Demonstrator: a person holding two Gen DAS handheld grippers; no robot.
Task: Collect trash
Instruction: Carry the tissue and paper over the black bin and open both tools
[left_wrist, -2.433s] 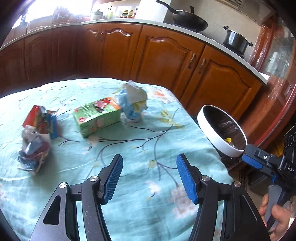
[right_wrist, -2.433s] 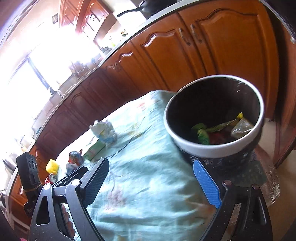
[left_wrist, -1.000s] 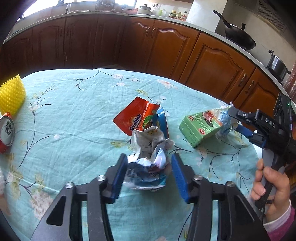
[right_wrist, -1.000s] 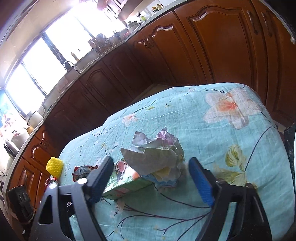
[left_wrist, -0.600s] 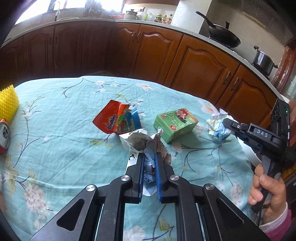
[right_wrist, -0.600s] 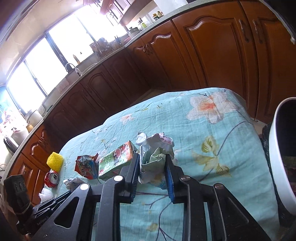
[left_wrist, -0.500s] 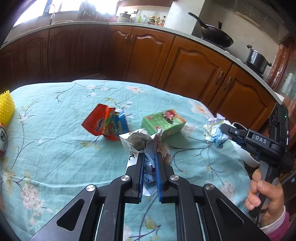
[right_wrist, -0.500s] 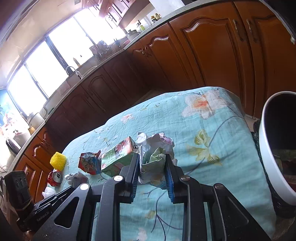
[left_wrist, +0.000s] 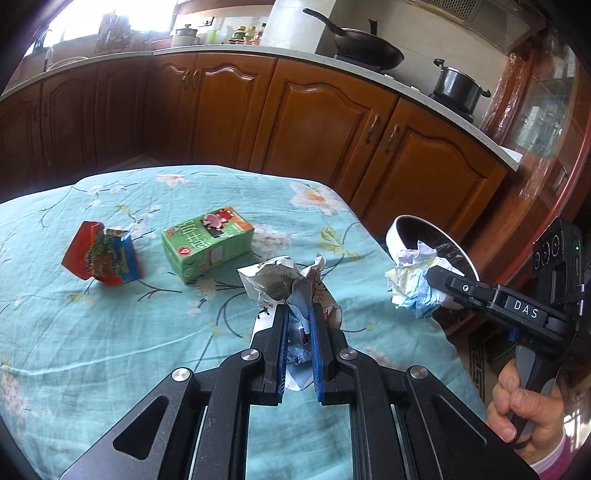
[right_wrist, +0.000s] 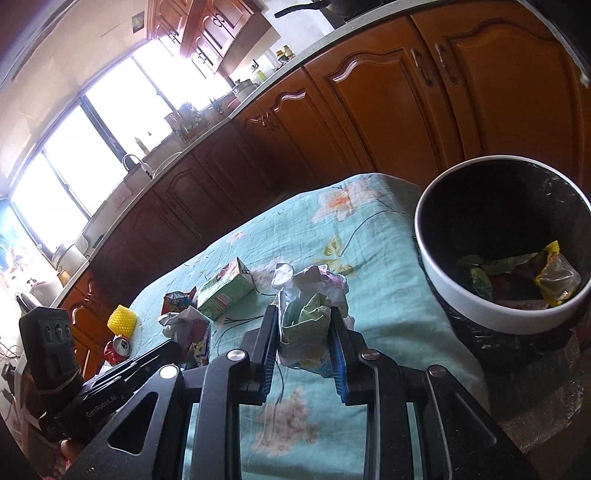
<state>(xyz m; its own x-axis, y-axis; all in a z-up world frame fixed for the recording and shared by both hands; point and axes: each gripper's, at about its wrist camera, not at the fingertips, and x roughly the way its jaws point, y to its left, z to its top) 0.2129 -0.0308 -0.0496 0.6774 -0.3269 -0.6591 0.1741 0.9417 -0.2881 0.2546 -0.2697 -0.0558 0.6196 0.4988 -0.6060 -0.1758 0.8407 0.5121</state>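
Observation:
My left gripper (left_wrist: 299, 317) is shut on a crumpled wrapper wad (left_wrist: 284, 282) and holds it above the table. My right gripper (right_wrist: 304, 325) is shut on a crumpled paper ball (right_wrist: 312, 295); it shows in the left wrist view (left_wrist: 413, 284) near the bin's rim. The white-rimmed trash bin (right_wrist: 480, 306) with a black liner stands off the table's right edge and holds wrappers. It also shows in the left wrist view (left_wrist: 397, 230). A green carton (left_wrist: 207, 242) and a red Ovaltine packet (left_wrist: 101, 256) lie on the teal floral tablecloth (left_wrist: 110, 332).
A yellow spiky object (right_wrist: 122, 319) and a crushed red can (right_wrist: 118, 347) sit at the table's far left. Wooden kitchen cabinets (left_wrist: 314, 122) run behind the table, with a wok and a pot (left_wrist: 458, 88) on the counter.
Both grippers closed on their wads and lifted them. Both have since swung right toward the bin, which now sits larger in the right wrist view.

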